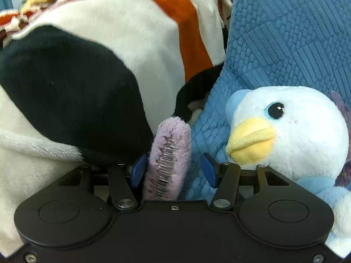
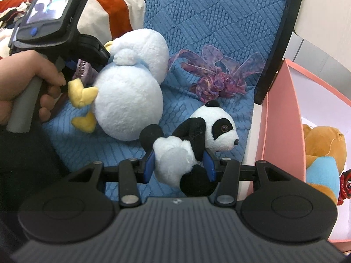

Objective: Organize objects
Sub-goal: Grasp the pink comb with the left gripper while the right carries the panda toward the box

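At the lower centre of the right wrist view, the right hand-held gripper (image 2: 180, 166) was clamped on a small panda toy (image 2: 197, 140), one blue pad against its white back and the other against its side. The panda's head pointed toward the right of the frame, above a blue quilted cover (image 2: 208, 22). A large white and pale-blue bird toy (image 2: 129, 100) lay on that cover at centre left, its yellow feet toward the left edge. A purple ribbon bow (image 2: 219, 76) rested on the cover at upper right of centre, apart from both toys. At the right edge stood a pink box (image 2: 283, 120) containing an orange and blue soft toy (image 2: 322, 153).

In the left wrist view, the left hand-held gripper (image 1: 173, 171) had its jaws apart, with a fuzzy lilac item (image 1: 171, 151) bearing a metal coil standing between them, touching the left pad and clear of the right. The bird's face filled the right of that frame; a white, black and orange blanket (image 1: 98, 65) filled the left. A hand (image 2: 26, 83) held the left gripper's grey handle at the left edge of the right wrist view.
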A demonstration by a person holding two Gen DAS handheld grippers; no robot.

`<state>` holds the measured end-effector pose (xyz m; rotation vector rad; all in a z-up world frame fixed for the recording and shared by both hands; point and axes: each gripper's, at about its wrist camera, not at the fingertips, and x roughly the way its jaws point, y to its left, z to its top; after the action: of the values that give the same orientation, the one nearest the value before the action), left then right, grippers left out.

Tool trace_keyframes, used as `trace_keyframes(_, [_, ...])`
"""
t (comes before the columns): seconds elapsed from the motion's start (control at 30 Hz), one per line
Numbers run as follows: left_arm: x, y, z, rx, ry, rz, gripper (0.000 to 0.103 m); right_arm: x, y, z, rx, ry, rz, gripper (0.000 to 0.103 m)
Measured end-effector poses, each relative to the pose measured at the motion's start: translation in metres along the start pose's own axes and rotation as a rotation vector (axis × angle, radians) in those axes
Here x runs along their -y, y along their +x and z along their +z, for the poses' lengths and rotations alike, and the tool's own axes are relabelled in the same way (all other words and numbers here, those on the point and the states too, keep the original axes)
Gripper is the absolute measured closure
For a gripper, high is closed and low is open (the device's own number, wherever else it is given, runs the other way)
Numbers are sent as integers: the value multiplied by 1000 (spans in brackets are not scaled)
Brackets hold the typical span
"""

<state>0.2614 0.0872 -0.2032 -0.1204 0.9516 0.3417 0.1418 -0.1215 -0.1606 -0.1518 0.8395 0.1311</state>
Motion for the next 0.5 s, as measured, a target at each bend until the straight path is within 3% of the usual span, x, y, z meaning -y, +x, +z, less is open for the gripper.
trace_keyframes(0.17, [-6, 15, 2, -62, -39, 11, 65, 3, -2, 4, 10, 6, 4, 53])
trace_keyframes(0.33, [-3, 14, -1, -54, -25, 23, 68, 8, -5, 8, 14, 20, 13, 53])
trace_keyframes(0.5, [-6, -6, -5, -44, -26, -49, 69, 8, -9, 12, 30, 7, 16, 53])
